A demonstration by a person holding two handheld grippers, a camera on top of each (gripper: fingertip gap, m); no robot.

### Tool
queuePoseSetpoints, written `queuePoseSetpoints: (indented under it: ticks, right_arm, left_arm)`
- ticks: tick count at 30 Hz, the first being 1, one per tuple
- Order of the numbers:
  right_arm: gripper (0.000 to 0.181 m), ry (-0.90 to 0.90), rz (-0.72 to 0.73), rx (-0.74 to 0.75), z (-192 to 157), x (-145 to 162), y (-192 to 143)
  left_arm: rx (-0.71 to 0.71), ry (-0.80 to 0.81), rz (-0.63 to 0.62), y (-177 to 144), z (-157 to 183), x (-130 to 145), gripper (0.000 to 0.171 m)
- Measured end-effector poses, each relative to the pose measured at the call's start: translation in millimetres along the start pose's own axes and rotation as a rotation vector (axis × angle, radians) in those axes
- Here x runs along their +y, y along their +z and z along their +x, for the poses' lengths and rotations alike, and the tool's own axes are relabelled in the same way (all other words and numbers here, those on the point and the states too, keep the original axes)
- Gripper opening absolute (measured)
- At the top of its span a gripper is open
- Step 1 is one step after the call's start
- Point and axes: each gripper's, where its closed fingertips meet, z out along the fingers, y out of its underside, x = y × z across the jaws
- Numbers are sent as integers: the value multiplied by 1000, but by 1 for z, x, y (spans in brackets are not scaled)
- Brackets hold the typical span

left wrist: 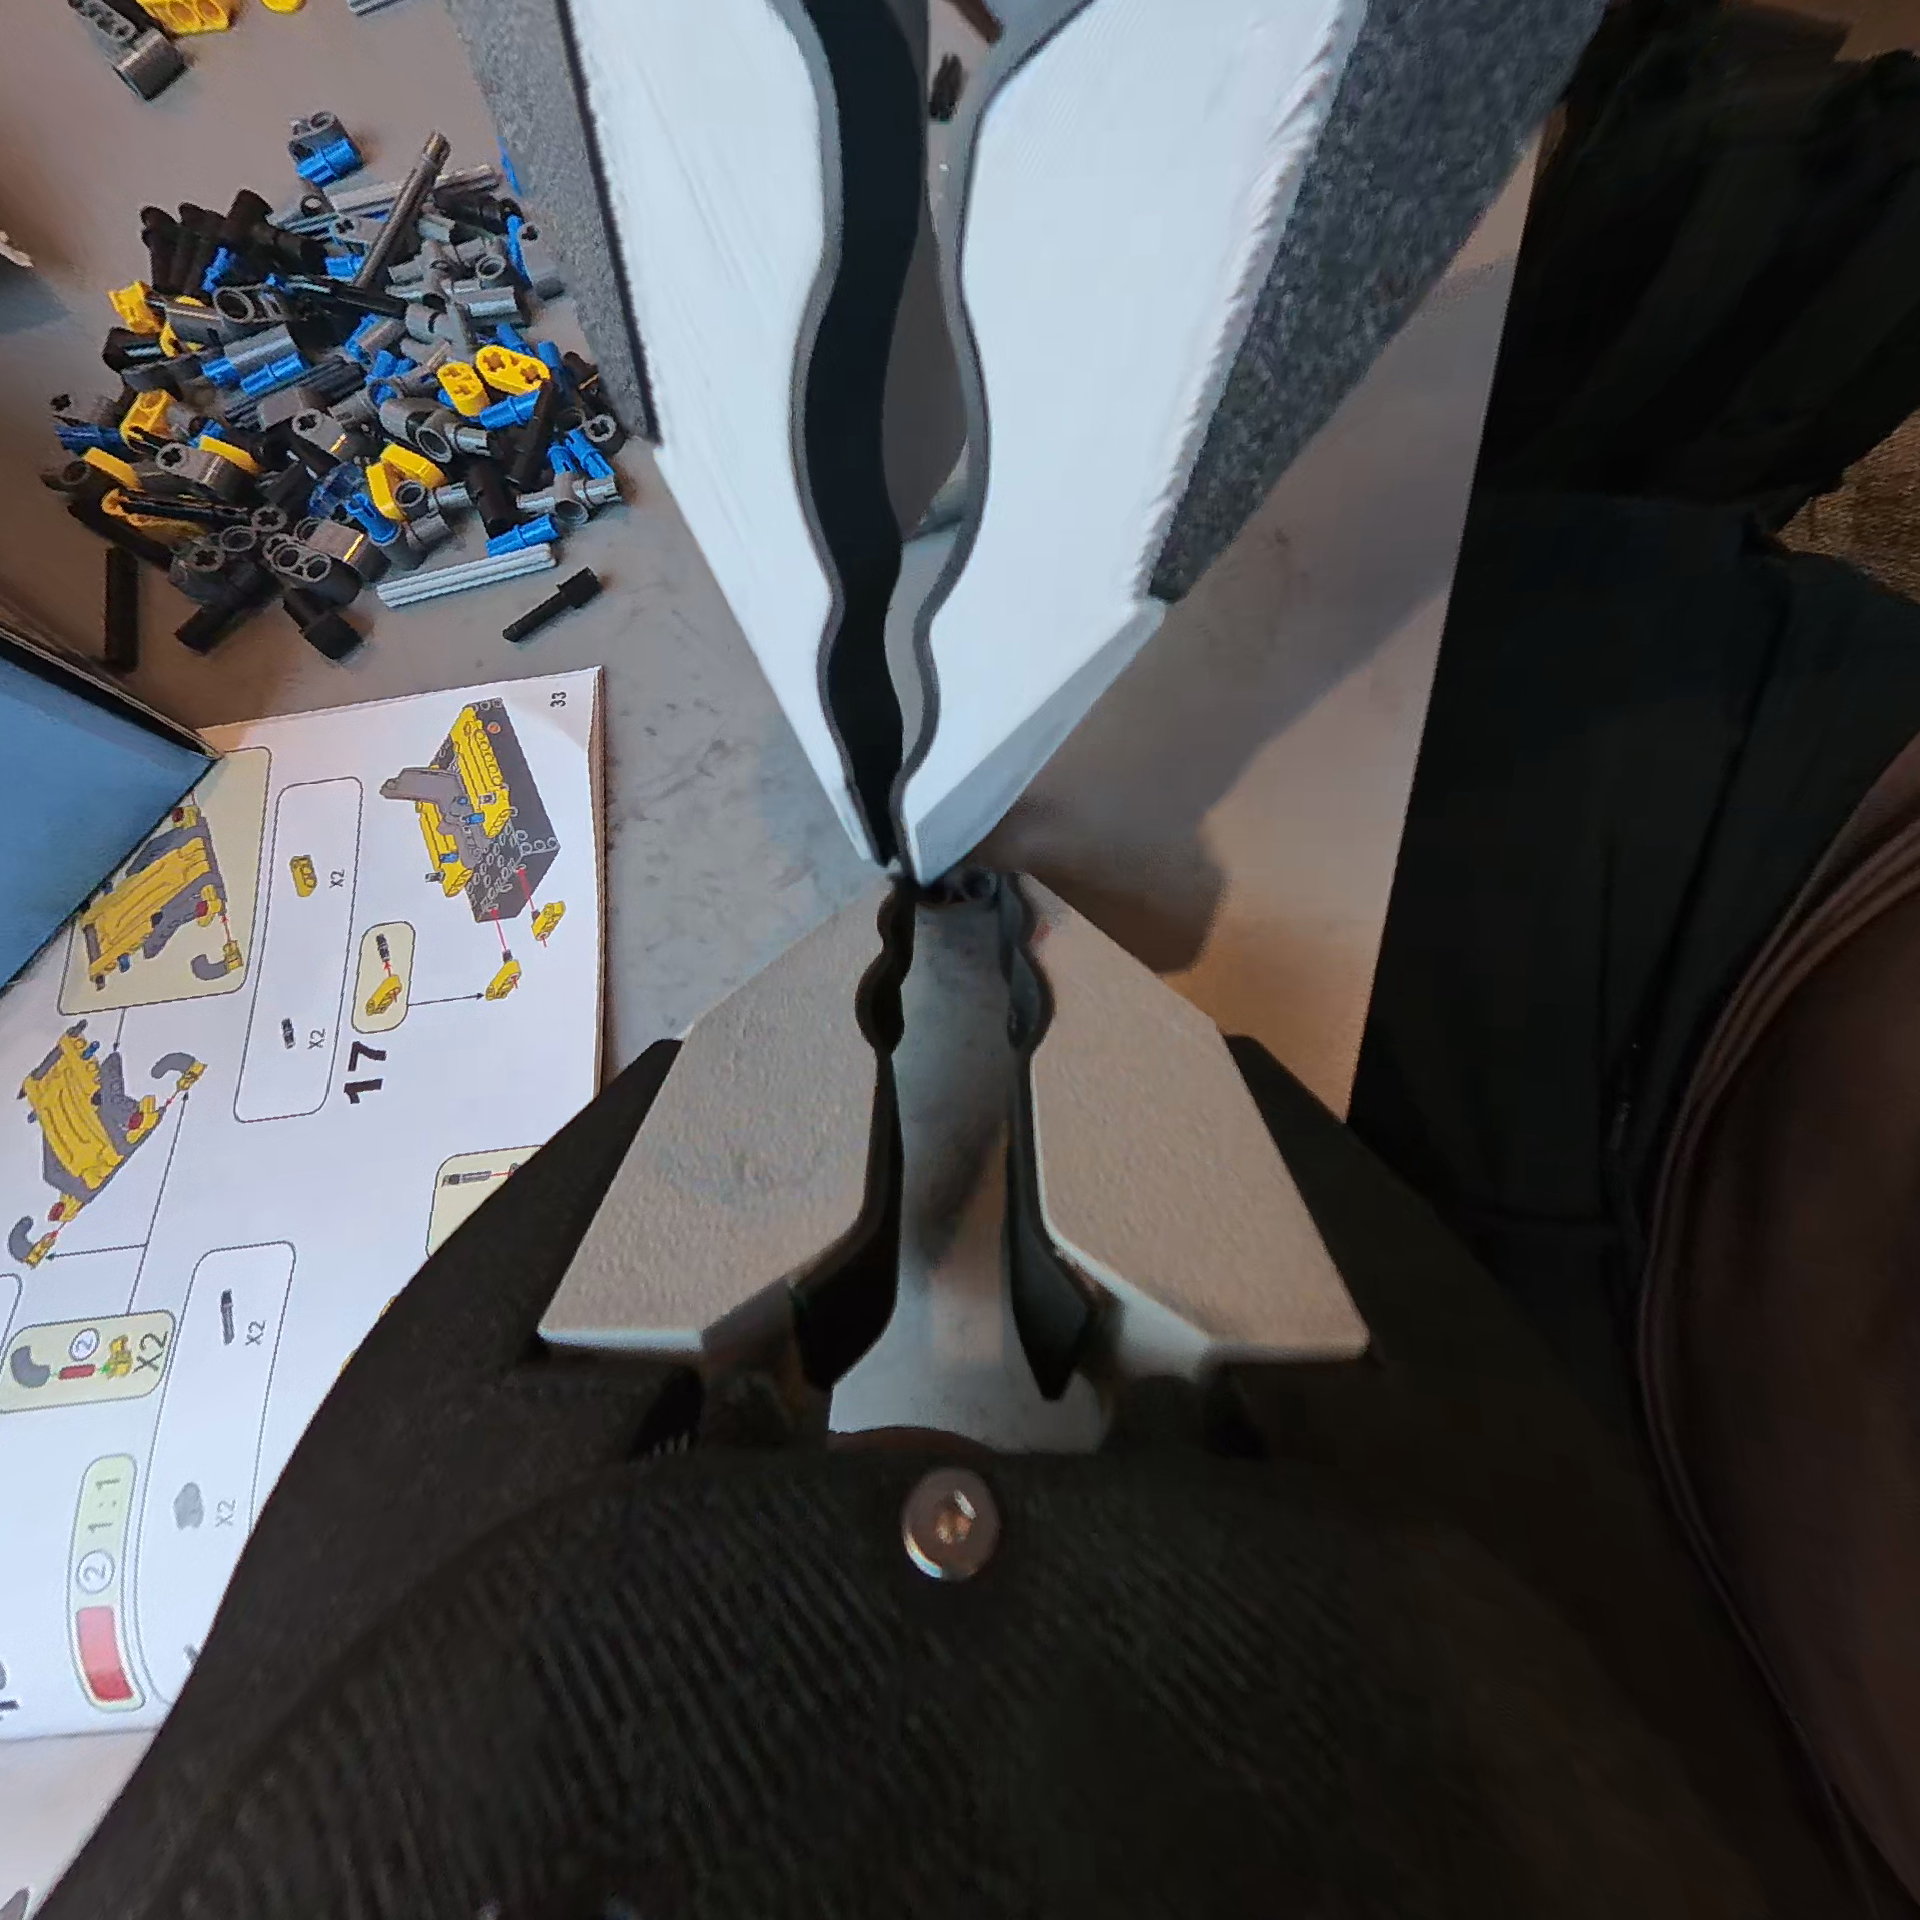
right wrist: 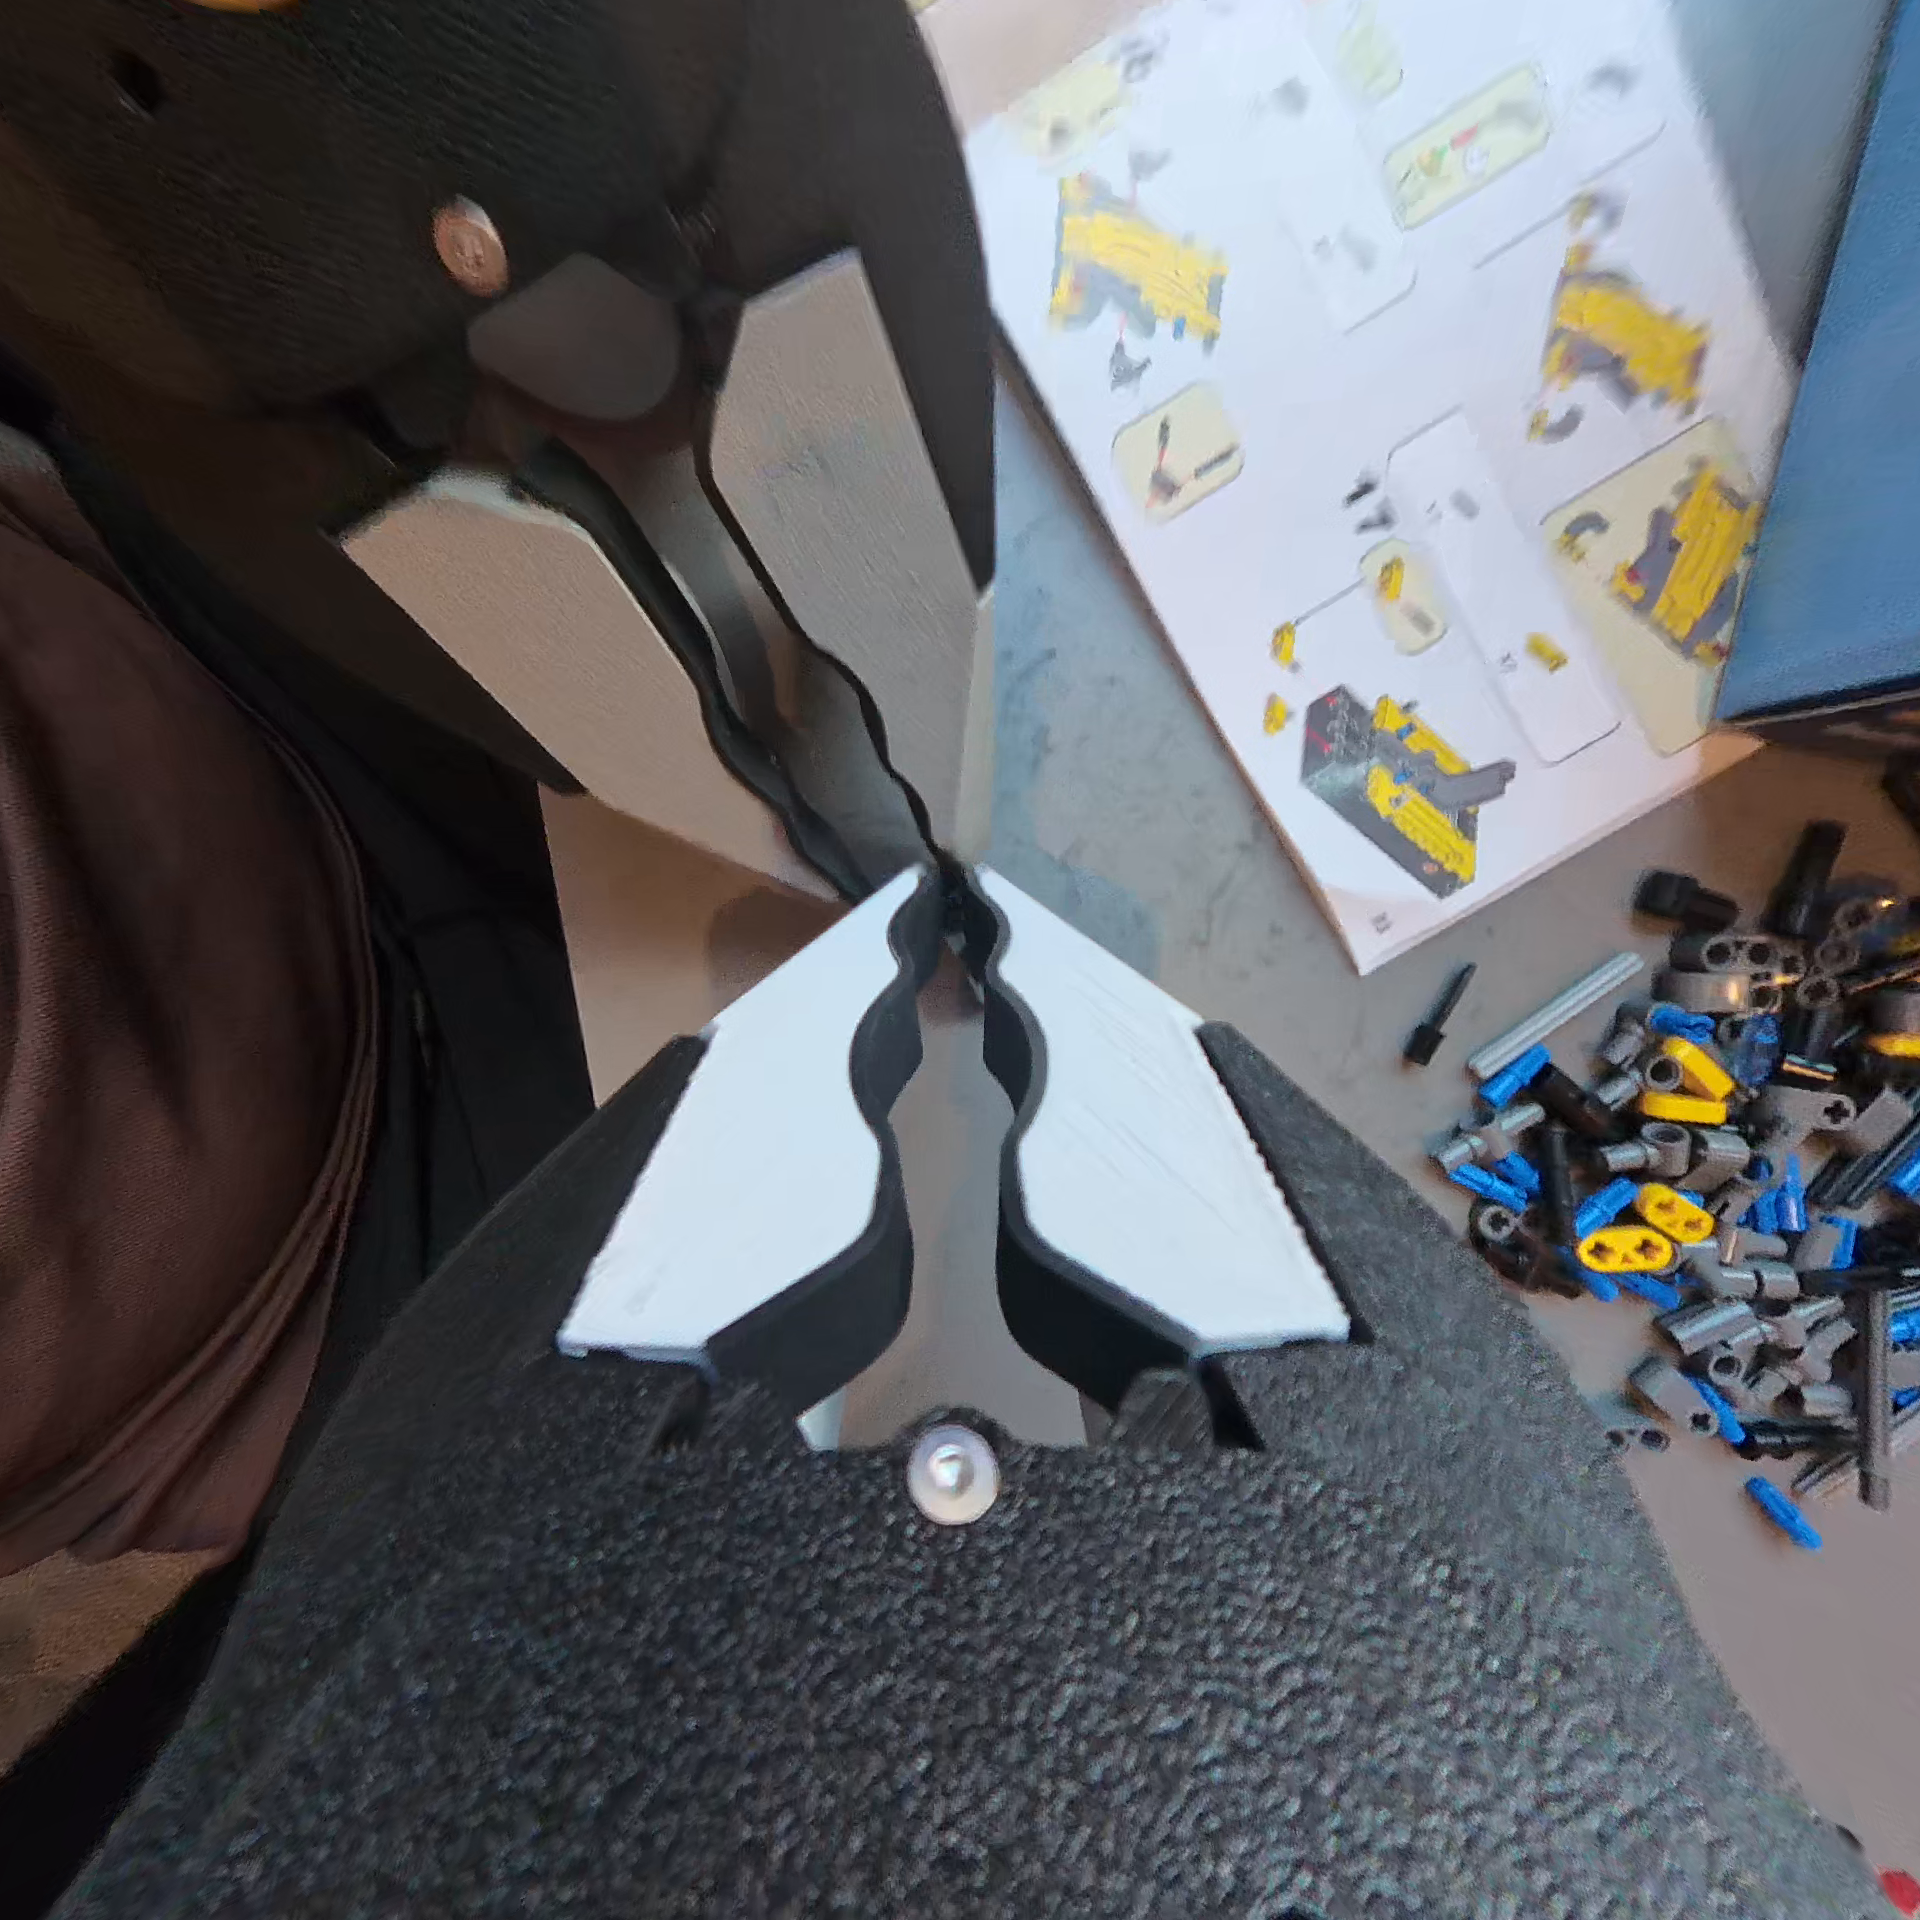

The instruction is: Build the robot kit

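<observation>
My left gripper (left wrist: 951, 891), with grey fingers, and my right gripper (right wrist: 951, 889), with white fingers, meet tip to tip just above the grey table (left wrist: 717, 790). The left jaws are pinched on a small grey piece (left wrist: 968, 886). The right jaws are pinched on a small dark piece (right wrist: 954, 918). The two pieces touch where the tips meet, and I cannot make out their shapes. The right gripper (left wrist: 896, 860) comes in from the top of the left wrist view. The left gripper (right wrist: 937, 869) comes in from the upper left of the right wrist view.
A pile of small black, grey, blue and yellow building pieces (left wrist: 322, 416) (right wrist: 1714, 1195) lies on the table. An open instruction booklet (left wrist: 312, 1039) (right wrist: 1351, 468) lies beside it, partly under a blue box (left wrist: 73, 790) (right wrist: 1839, 468). A loose black pin (left wrist: 551, 605) lies between them. A person's dark clothing (left wrist: 1662, 935) (right wrist: 208, 935) borders the table edge. The tips of both grippers are at nearly the same place.
</observation>
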Motion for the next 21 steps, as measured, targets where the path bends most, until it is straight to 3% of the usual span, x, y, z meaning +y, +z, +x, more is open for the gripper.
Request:
queuePoseSetpoints:
  ticks: [4, 14, 21]
  right_arm:
    - [3, -18, -6, -12, 0, 0, 1]
    - [3, 48, 216, 15, 3, 5, -7]
    - [3, -95, 217, 114, 3, 2, -6]
  left_arm:
    - [1, 3, 1, 0, 0, 0, 13]
    - [1, -1, 4, 0, 0, -1, 13]
    - [5, -6, 4, 0, 0, -1, 13]
